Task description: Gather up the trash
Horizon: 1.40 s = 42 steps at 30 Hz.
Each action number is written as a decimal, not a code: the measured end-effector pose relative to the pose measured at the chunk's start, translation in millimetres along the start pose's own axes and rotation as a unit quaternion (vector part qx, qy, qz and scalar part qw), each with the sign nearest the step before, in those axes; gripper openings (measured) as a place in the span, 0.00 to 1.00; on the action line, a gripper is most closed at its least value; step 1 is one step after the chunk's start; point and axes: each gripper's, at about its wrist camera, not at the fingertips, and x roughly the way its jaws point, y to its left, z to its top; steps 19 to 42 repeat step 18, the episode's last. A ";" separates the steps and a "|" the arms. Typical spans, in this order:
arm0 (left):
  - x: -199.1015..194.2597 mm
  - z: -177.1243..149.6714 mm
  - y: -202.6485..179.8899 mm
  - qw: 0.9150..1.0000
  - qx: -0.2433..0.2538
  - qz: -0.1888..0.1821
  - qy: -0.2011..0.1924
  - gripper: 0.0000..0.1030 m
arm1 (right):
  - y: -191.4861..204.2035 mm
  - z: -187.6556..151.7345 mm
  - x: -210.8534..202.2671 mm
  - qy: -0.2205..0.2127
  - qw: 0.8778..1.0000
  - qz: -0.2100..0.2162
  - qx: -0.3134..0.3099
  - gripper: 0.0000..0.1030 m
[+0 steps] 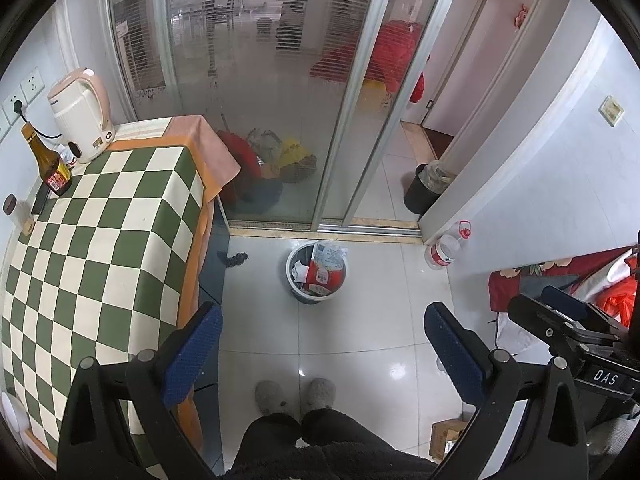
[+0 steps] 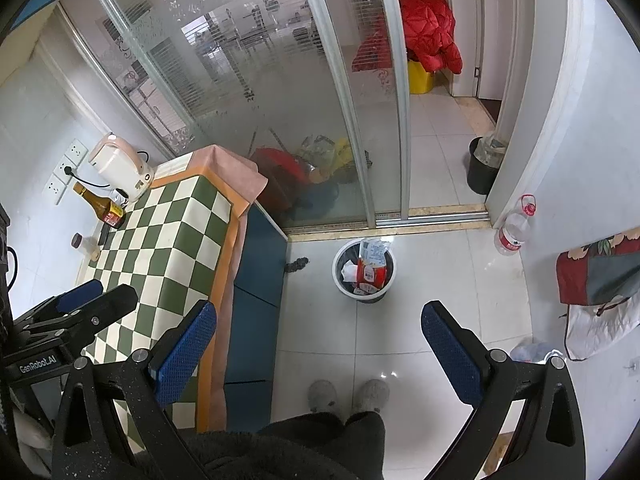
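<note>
both wrist views look down from standing height onto a tiled floor (image 1: 360, 340). the left gripper (image 1: 322, 350) is held with its blue-padded fingers (image 1: 196, 356) spread wide and nothing between them; the right gripper (image 2: 320, 350) is likewise spread wide and empty. each gripper appears at the edge of the other's view, the two side by side and apart.

a small round trash bin (image 1: 316, 270) (image 2: 364, 270) stands on the floor ahead of both grippers, near the sliding glass door (image 1: 280, 80) track, with red-and-white wrappers (image 1: 324, 270) and paper packaging rising above its rim. a small dark object (image 1: 236, 258) lies on the floor just left of the bin, beside the blue cabinet (image 2: 256, 280).

to the left, a table under a green-and-cream checked cloth (image 1: 100, 240) carries a pale kettle (image 1: 80, 116), a brown bottle (image 1: 48, 160) and a small jar (image 1: 16, 212) along the wall side. a clear water bottle with a red cap (image 1: 446, 246) stands against the right wall. a second, black bin (image 1: 424, 188) sits beyond the door track. grey slippers (image 1: 296, 394) of the person show at the bottom centre.
</note>
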 end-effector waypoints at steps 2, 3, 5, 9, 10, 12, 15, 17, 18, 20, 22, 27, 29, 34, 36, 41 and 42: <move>0.0 0.3 -0.2 1.000 0.000 0.000 0.000 1.00 | 0.0 0.1 -0.1 0.000 1.000 0.000 0.000 1.00; 0.0 0.4 -0.1 1.000 0.000 -0.001 0.000 1.00 | 0.1 0.0 0.0 0.000 1.000 0.000 0.000 1.00; -0.1 0.7 -0.3 1.000 0.000 0.000 0.000 1.00 | -0.1 0.1 -0.1 0.000 1.000 0.000 0.000 1.00; 1.0 1.4 -3.0 1.000 0.000 0.000 0.001 1.00 | -0.7 0.7 0.1 0.001 1.000 0.000 0.000 1.00; 1.2 1.7 -3.6 1.000 0.000 -0.001 0.001 1.00 | -0.7 0.8 0.1 0.000 1.000 0.000 0.000 1.00; 1.8 1.3 -4.3 1.000 0.002 0.000 0.002 1.00 | -1.1 1.1 0.2 0.001 1.000 0.001 -0.001 1.00; 0.7 -0.8 -5.0 1.000 0.002 -0.001 0.001 1.00 | -0.9 0.8 0.2 0.000 1.000 0.000 0.000 1.00; 0.3 -0.8 -5.3 1.000 0.003 -0.001 0.001 1.00 | -1.6 1.7 -0.1 0.000 1.000 0.001 0.000 1.00; 0.3 -0.8 -5.5 1.000 0.003 -0.001 0.001 1.00 | -1.6 1.7 -0.1 0.000 1.000 0.001 0.000 1.00; 0.3 -0.8 -5.5 1.000 0.003 -0.001 0.001 1.00 | -1.6 1.7 -0.1 0.000 1.000 0.001 0.000 1.00; 0.3 -0.8 -5.5 1.000 0.003 -0.001 0.001 1.00 | -1.6 1.7 -0.1 0.000 1.000 0.001 0.000 1.00; 0.3 -0.8 -5.5 1.000 0.003 -0.001 0.001 1.00 | -1.6 1.7 -0.1 0.000 1.000 0.001 0.000 1.00; 0.3 -0.8 -5.5 1.000 0.003 -0.001 0.001 1.00 | -1.6 1.7 -0.1 0.000 1.000 0.001 0.000 1.00; 0.3 -0.8 -5.5 1.000 0.003 -0.001 0.001 1.00 | -1.6 1.7 -0.1 0.000 1.000 0.001 0.000 1.00; 0.3 -0.8 -5.5 1.000 0.003 -0.001 0.001 1.00 | -1.6 1.7 -0.1 0.000 1.000 0.001 0.000 1.00; 0.3 -0.8 -5.5 1.000 0.003 -0.001 0.001 1.00 | -1.6 1.7 -0.1 0.000 1.000 0.001 0.000 1.00; 0.3 -0.8 -5.5 1.000 0.003 -0.001 0.001 1.00 | -1.6 1.7 -0.1 0.000 1.000 0.001 0.000 1.00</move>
